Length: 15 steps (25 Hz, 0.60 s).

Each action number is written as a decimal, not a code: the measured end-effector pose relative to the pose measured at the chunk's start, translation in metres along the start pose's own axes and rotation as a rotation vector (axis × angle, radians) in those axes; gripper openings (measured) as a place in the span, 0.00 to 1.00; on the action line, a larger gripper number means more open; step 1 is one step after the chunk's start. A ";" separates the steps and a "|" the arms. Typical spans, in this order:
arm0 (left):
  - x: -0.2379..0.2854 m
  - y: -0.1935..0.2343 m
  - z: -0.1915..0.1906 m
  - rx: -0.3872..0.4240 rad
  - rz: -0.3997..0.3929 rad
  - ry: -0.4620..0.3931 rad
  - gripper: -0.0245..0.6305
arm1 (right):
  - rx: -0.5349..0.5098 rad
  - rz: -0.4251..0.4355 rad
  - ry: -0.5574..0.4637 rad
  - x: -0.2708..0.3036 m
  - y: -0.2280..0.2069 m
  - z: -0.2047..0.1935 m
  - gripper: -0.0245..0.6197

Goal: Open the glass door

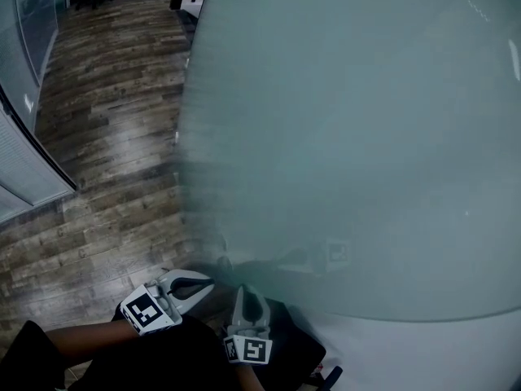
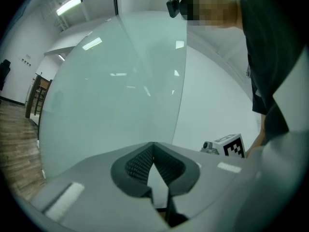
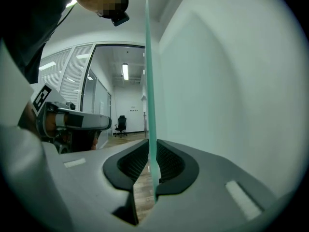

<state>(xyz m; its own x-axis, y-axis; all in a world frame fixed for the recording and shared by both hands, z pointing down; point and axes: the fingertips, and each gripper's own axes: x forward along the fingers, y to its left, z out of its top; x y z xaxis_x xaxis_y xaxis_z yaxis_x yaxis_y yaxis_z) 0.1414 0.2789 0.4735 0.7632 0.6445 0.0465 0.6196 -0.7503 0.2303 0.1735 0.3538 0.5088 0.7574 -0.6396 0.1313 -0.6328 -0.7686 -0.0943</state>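
Note:
The frosted glass door (image 1: 350, 137) fills most of the head view, with its free edge running down the middle left. In the right gripper view that edge (image 3: 149, 81) stands upright between the jaws of my right gripper (image 3: 150, 151), whose pads press on both faces, so it is shut on the door. The right gripper (image 1: 247, 293) sits low at the door's edge. My left gripper (image 1: 205, 284) is just to its left, beside the edge. Its jaws (image 2: 153, 146) meet at the tips with nothing between them, and they face the door's frosted face (image 2: 111, 91).
Dark wooden floor (image 1: 106, 120) stretches left and away behind the door. A glass partition with blinds (image 1: 24, 169) runs along the far left. A white wall (image 3: 231, 81) stands close on the door's right. An office chair (image 3: 121, 124) is far down the corridor.

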 end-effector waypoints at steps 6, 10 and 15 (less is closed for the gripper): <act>0.017 0.012 -0.002 -0.023 -0.039 -0.004 0.04 | 0.002 -0.073 -0.007 0.001 -0.025 -0.001 0.13; 0.025 0.014 -0.001 -0.024 -0.080 0.004 0.04 | 0.017 -0.126 -0.015 0.000 -0.041 -0.002 0.14; 0.027 0.021 -0.007 -0.043 -0.112 0.023 0.04 | 0.028 -0.193 -0.017 -0.001 -0.059 -0.003 0.15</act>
<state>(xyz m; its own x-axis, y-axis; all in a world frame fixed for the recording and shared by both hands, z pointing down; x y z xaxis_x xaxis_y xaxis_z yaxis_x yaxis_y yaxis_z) 0.1737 0.2824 0.4868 0.6847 0.7277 0.0398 0.6923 -0.6665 0.2764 0.2096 0.3992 0.5167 0.8670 -0.4801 0.1332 -0.4708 -0.8769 -0.0967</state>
